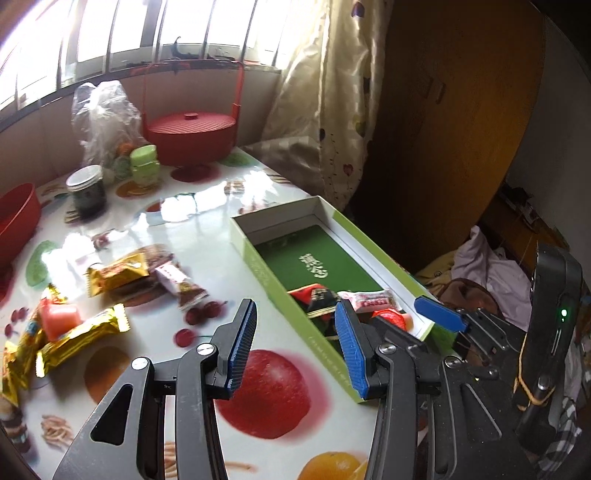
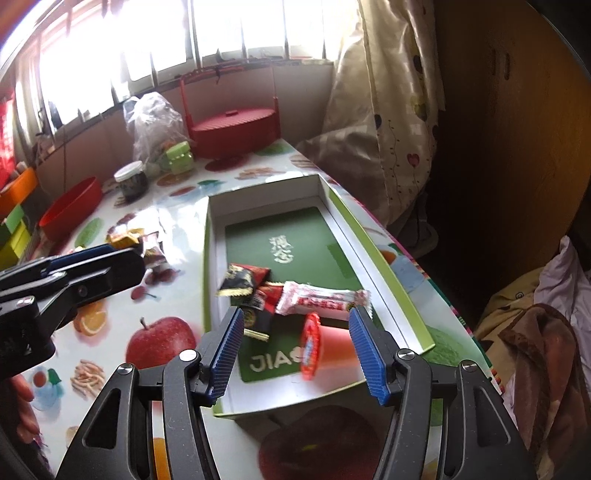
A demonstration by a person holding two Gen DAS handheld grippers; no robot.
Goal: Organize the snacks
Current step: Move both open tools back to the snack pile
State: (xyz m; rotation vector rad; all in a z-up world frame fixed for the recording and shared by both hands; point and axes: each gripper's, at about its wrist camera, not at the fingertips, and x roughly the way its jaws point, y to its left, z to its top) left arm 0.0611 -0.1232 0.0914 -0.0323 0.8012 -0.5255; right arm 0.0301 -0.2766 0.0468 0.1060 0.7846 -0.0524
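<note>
- We see a glossy table (image 1: 207,236) printed with fruit: apples, cherries, orange slices.
- Behind it runs a barred window (image 2: 236,33), bright with daylight, and to the right hang a patterned curtain (image 2: 399,110) and a brown wooden cupboard (image 1: 461,122).
- At the far end of the table stand a red lidded basket (image 1: 190,134) with a tall handle, a clear plastic bag (image 1: 101,118), a green-capped jar (image 1: 144,166) and a dark jar (image 1: 86,192) with a metal lid. A red bowl (image 2: 72,208) sits at the left edge.
- A green open box (image 2: 373,254) lies along the right side of the table. Inside, at its near end, we find a black-and-red packet (image 2: 242,280), a white-and-red wrapped candy (image 2: 321,299) and an orange jelly cup (image 2: 328,347) lying on its side.
- To the left of the box, loose snacks remain on the table: gold-wrapped bars (image 1: 81,336), a pink jelly cup (image 1: 59,319) and a brown pack (image 1: 147,266), among others.
- Our left gripper (image 1: 299,343) hovers over the table just beside the box's near left wall, jaws parted, nothing between them.
- Our right gripper (image 2: 297,350) hangs over the box's near end, jaws wide. The orange jelly cup shows between them in the view, yet the pads do not press on it.
</note>
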